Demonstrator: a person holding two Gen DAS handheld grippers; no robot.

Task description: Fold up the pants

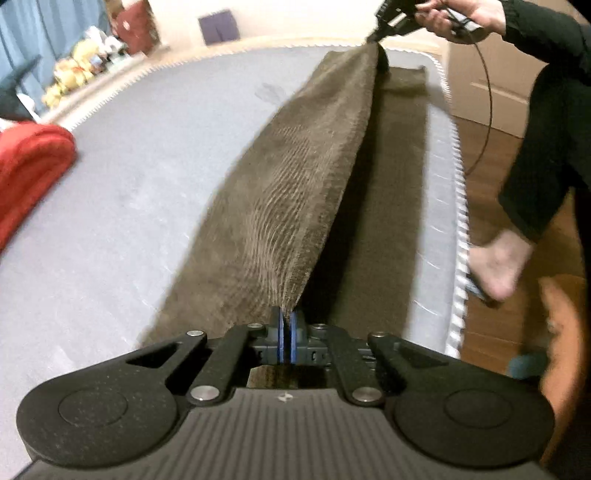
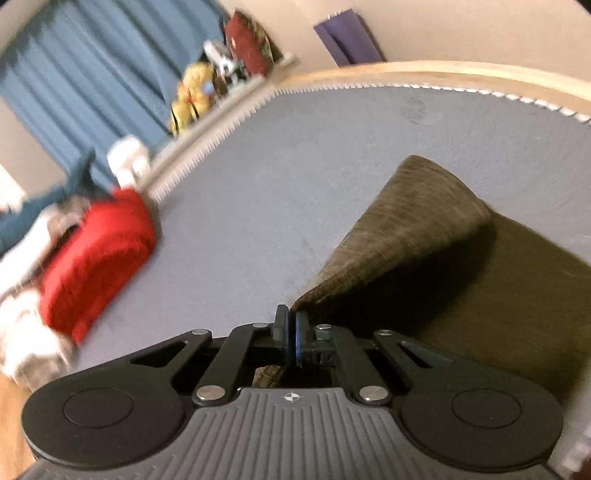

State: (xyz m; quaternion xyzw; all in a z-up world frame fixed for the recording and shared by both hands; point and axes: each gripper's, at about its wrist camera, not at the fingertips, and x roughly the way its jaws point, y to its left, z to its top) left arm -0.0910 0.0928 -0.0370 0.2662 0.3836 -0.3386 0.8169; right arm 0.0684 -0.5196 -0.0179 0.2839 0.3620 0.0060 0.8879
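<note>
Only my left view shows my right hand (image 1: 476,16) raised at the far end, and my foot (image 1: 498,267) beside the bed (image 1: 129,155). The brown pants (image 1: 295,177) lie along the bed's edge, one layer lifted taut. My left gripper (image 1: 285,321) and right gripper (image 2: 291,325) both pinch that edge, fingers closed, angled downward.

Bare mattress (image 1: 129,177) leftward, red blanket (image 1: 29,166) at its edge.
</note>
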